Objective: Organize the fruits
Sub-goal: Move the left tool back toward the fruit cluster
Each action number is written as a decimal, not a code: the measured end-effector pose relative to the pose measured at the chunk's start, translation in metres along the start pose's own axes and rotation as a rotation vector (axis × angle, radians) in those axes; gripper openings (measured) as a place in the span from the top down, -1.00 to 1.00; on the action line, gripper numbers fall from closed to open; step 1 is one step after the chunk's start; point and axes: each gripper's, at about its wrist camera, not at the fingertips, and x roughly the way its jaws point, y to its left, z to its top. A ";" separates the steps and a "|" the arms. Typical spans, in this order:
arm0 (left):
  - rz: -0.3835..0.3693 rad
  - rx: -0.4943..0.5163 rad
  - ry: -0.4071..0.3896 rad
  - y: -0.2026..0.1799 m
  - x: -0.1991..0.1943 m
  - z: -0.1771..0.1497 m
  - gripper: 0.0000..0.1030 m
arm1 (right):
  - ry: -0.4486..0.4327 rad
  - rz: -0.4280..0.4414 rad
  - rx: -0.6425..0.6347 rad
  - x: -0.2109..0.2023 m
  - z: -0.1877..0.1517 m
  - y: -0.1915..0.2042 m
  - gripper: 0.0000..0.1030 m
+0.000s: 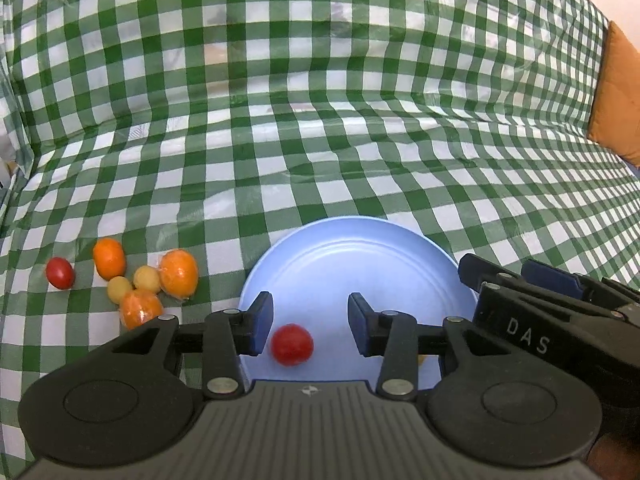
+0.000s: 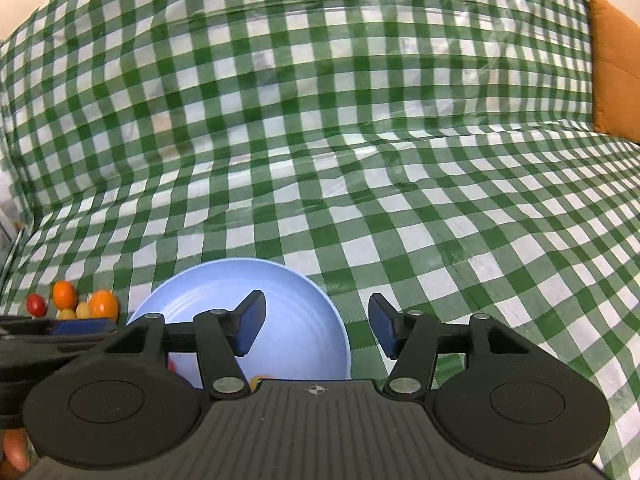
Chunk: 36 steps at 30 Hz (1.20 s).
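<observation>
A light blue plate (image 1: 360,256) lies on the green checked cloth. A red cherry tomato (image 1: 292,345) rests on its near part, between the jaws of my open left gripper (image 1: 310,326), not touched. A small orange bit (image 1: 421,358) shows behind the right finger. Left of the plate lies a cluster: a red tomato (image 1: 60,273), three orange fruits (image 1: 109,258) (image 1: 179,273) (image 1: 140,309), two yellow ones (image 1: 147,279) (image 1: 119,289). My right gripper (image 2: 316,330) is open and empty over the plate's (image 2: 288,292) right edge; it also shows in the left wrist view (image 1: 532,300).
The checked cloth (image 2: 360,160) rises up a backrest behind the plate. An orange cushion (image 1: 616,92) stands at the far right. The fruit cluster (image 2: 76,304) shows at the left of the right wrist view.
</observation>
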 end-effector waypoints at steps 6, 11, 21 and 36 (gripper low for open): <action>0.003 -0.031 -0.017 0.023 -0.007 0.008 0.13 | -0.027 -0.020 0.007 -0.004 0.003 0.015 -0.14; 0.050 -0.092 -0.046 0.067 -0.013 0.020 0.19 | -0.051 0.025 0.003 -0.010 0.007 0.036 0.02; 0.170 -0.344 -0.028 0.205 -0.010 0.026 0.35 | -0.045 0.301 -0.080 -0.007 0.001 0.110 0.35; 0.107 -0.403 0.066 0.244 0.044 0.008 0.06 | 0.195 0.385 -0.261 0.045 -0.045 0.193 -0.10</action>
